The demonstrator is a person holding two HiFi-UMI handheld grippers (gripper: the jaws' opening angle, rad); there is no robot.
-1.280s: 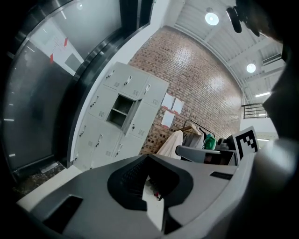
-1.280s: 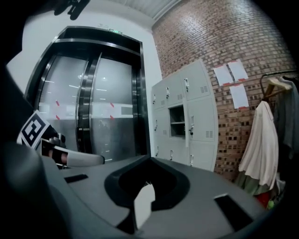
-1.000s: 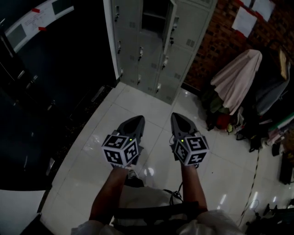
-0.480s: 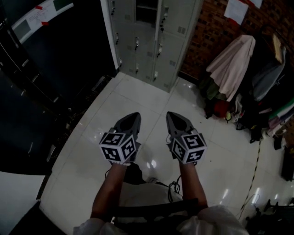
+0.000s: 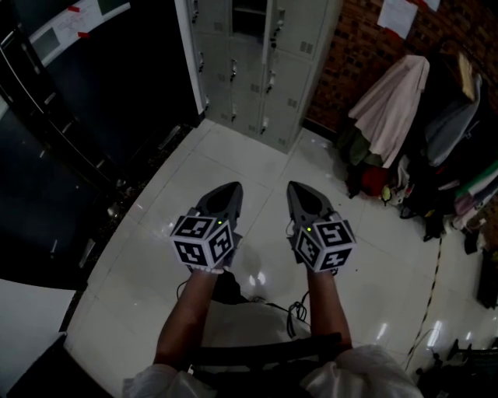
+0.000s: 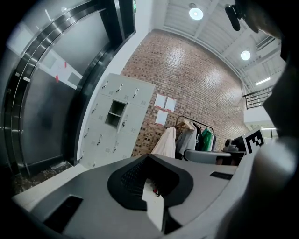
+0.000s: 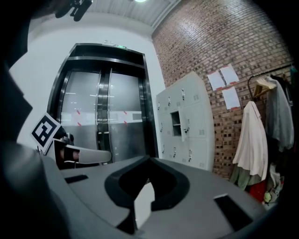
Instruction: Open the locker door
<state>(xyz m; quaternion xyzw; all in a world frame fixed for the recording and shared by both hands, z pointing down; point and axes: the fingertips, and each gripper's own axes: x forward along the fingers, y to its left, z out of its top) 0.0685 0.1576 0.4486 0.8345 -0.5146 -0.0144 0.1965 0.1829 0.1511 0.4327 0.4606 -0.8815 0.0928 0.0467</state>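
Locker door (image 5: 272, 19): in the head view one stands ajar near the top of the grey lockers (image 5: 288, 85), at the far end of the white floor (image 5: 233, 163), well away from me. My left gripper (image 5: 229, 188) and right gripper (image 5: 296, 188) hang side by side over the tiles. Their fingers (image 5: 222, 206) are pressed together with nothing in them. That fits walking up to the bank, or standing back with a door already swung out, and I cannot tell which. Either way, I judge it best to hold both grippers level, apart from each other, and clear of the clothes (image 5: 389, 101) on my right.

Left gripper view: my fingers are closed on nothing. I count one bank of lockers with one open compartment (image 6: 115, 114) in it, three sheets of paper (image 6: 159, 100) on the brick wall (image 6: 196, 79), and two ceiling lamps (image 6: 196, 13).

Right gripper view: my fingers are closed and empty again. I count one open compartment, its door hanging out beside it. There are also three sheets, one pale coat (image 7: 252, 135) and two lift doors (image 7: 100, 116).
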